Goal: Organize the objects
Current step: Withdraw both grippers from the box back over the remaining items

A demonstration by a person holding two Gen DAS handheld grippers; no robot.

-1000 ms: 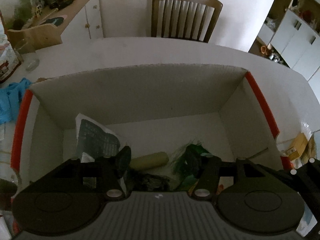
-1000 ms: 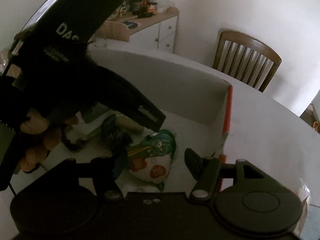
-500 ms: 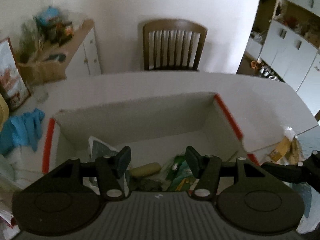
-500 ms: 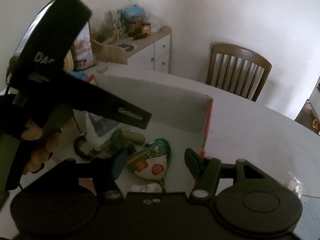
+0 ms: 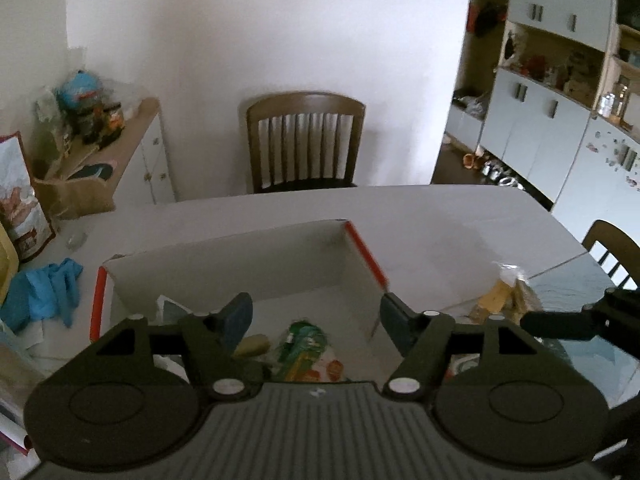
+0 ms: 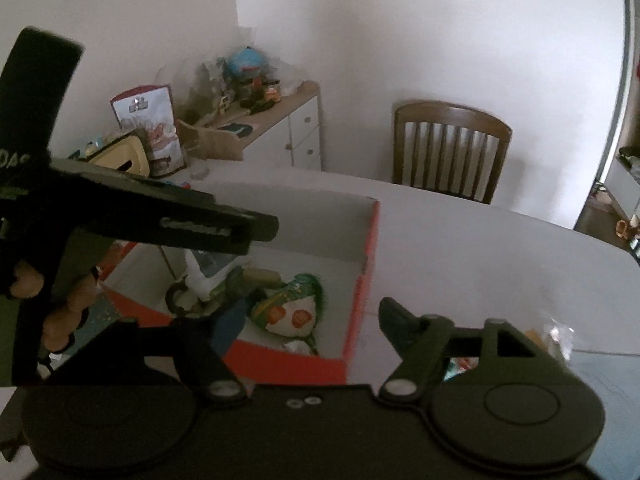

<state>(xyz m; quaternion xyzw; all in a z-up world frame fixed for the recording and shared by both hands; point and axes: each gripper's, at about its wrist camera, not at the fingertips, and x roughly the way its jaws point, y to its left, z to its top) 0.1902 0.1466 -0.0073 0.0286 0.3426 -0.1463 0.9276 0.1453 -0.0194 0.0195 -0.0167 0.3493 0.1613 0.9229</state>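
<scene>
A red-rimmed white cardboard box (image 5: 364,248) (image 6: 370,248) stands on the white table. In it lie a green snack bag (image 5: 308,348) (image 6: 292,308), a yellowish roll (image 5: 252,346), a white packet (image 6: 198,276) and a dark ring-like thing (image 6: 174,300). My left gripper (image 5: 316,314) is open and empty, held above the box's near side. My right gripper (image 6: 310,322) is open and empty, above the box's near right corner. The left hand-held gripper body (image 6: 132,216) shows in the right wrist view.
A clear bag with yellowish contents (image 5: 504,296) lies on the table right of the box. Blue gloves (image 5: 44,292) lie to the left. A wooden chair (image 5: 304,148) stands behind the table, a cluttered sideboard (image 5: 100,152) at the left.
Both grippers have risen and pulled back from inside the box, staying open and empty. The box now looks smaller and farther below.
</scene>
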